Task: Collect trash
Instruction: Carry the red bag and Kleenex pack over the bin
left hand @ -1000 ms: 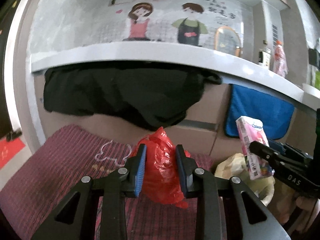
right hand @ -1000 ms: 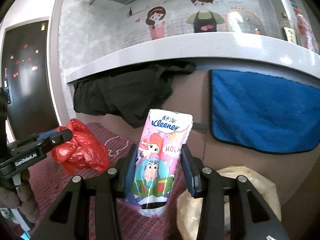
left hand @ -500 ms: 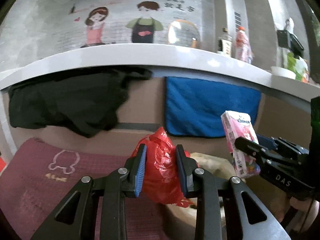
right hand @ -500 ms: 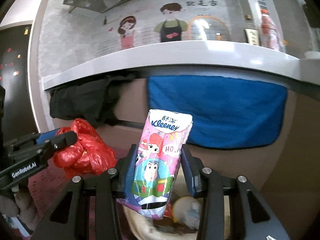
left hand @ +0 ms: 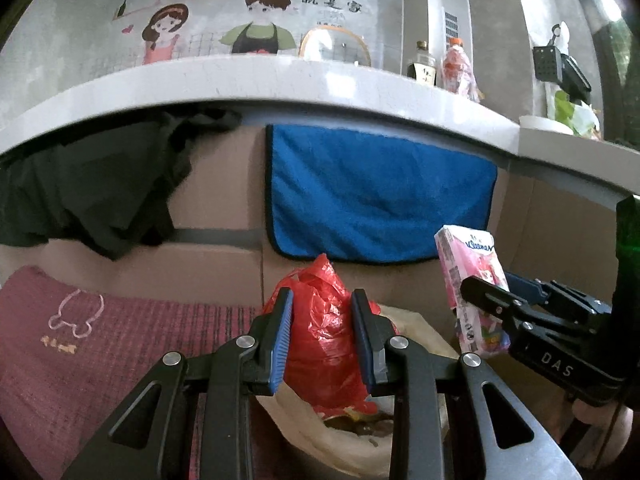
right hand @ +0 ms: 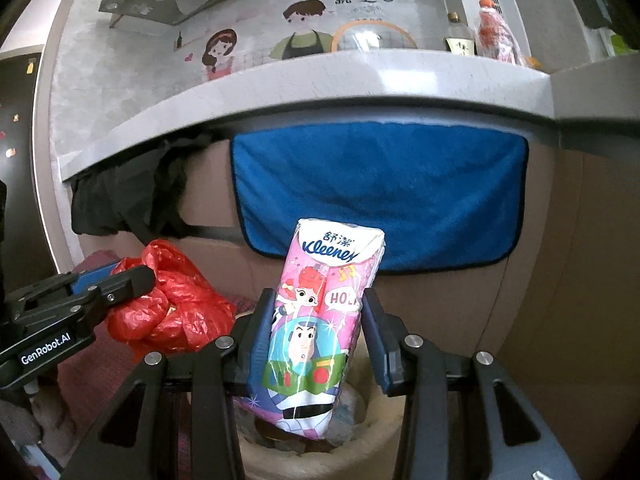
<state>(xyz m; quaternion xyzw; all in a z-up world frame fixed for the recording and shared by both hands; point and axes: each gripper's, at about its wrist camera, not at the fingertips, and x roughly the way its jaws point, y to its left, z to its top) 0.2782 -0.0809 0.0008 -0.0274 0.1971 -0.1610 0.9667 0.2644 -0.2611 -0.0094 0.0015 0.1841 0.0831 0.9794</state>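
Kitchen corner: grey surface [left hand: 280, 76] overhead, black cloth [left hand: 92, 192] and blue towel [left hand: 380, 196] hanging below, maroon mat [left hand: 120, 344] at left

Carrying step, 2 items at once: left tongs [left hand: 322, 334] clamped on red plastic bag [left hand: 320, 344], right tongs [right hand: 318, 338] clamped on pink tissue pack [right hand: 320, 320], both above cream-lined bin [right hand: 380, 432]

Next: lower over the opening, release

Bin rim cut off, contents murky
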